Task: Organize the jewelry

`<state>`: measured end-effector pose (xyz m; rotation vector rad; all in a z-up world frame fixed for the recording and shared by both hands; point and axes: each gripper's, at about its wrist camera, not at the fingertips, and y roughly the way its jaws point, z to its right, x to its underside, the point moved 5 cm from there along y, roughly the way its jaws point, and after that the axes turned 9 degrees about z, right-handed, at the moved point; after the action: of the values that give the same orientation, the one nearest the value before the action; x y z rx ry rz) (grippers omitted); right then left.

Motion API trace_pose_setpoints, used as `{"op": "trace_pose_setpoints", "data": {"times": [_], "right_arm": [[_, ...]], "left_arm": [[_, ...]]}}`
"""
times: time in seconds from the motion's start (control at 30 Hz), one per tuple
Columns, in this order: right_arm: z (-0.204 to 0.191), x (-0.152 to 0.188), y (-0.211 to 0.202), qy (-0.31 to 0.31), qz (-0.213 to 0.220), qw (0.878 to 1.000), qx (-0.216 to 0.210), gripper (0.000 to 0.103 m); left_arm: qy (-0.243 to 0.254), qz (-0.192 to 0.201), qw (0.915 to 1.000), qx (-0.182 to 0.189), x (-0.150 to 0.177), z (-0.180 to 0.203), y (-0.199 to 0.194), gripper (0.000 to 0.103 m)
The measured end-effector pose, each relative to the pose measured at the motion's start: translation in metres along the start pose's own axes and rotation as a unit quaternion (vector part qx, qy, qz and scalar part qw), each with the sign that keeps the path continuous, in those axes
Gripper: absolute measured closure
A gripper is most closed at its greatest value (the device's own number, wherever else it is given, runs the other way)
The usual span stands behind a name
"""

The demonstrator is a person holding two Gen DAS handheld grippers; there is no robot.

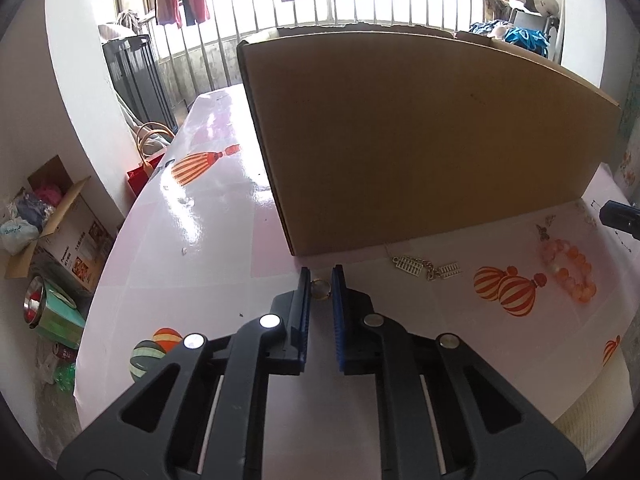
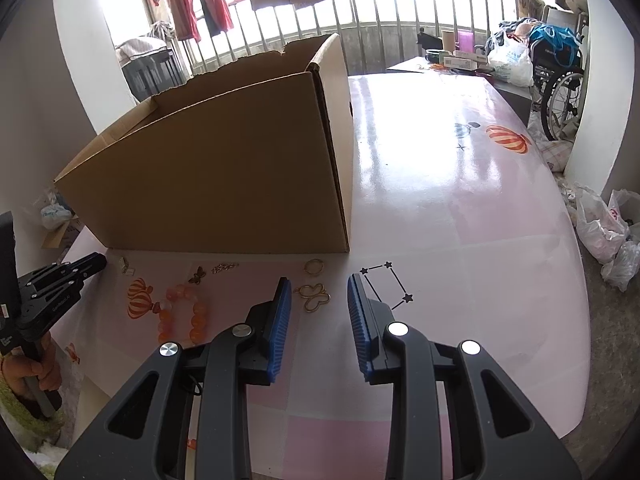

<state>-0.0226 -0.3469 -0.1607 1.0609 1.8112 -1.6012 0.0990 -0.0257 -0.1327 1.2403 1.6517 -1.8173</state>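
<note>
Left tool pinches a small ring on the bench beside the cardboard box. Right tool stands part-open, empty, near a butterfly pendant. Best to lift the ring straight up, holding firm.

— Where do your two cameras look from?

— Each sits on your gripper, close above the table, looking forward and down along the fingers toward the cardboard box.

— What do both views share?

— The box front, the orange bead bracelet before it, and the barred window behind.
</note>
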Motion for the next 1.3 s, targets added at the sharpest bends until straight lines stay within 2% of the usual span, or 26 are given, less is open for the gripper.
{"op": "trace_pose_setpoints", "data": {"times": [0.43, 0.57, 0.73, 0.83, 0.93, 1.1, 1.3], "right_arm": [[-0.004, 0.001, -0.002, -0.018, 0.002, 1.0, -0.008, 0.074], [-0.007, 0.002, 0.0, -0.027, -0.003, 1.0, -0.004, 0.068], [-0.009, 0.004, 0.006, -0.026, 0.0, 1.0, 0.008, 0.068], [-0.013, 0.006, 0.009, -0.037, 0.009, 0.999, 0.029, 0.068], [-0.021, 0.007, 0.012, -0.066, 0.017, 0.996, 0.049, 0.076], [-0.021, 0.003, 0.014, -0.068, 0.009, 0.997, 0.037, 0.09], [-0.013, 0.003, 0.014, -0.054, 0.006, 0.998, 0.019, 0.091]], "left_arm": [[-0.027, -0.003, 0.9996, 0.011, -0.001, -0.014, -0.005, 0.094], [-0.032, 0.002, 0.9994, 0.011, -0.001, -0.008, -0.008, 0.094], [-0.034, 0.003, 0.9993, 0.012, 0.002, -0.014, -0.007, 0.094], [-0.036, 0.002, 0.9993, 0.013, 0.003, -0.015, -0.007, 0.094], [-0.039, 0.001, 0.9991, 0.014, 0.004, -0.018, -0.007, 0.094], [-0.04, 0.001, 0.9991, 0.013, 0.002, -0.02, -0.005, 0.094], [-0.045, -0.001, 0.9989, 0.012, 0.003, -0.025, -0.003, 0.094]]}}
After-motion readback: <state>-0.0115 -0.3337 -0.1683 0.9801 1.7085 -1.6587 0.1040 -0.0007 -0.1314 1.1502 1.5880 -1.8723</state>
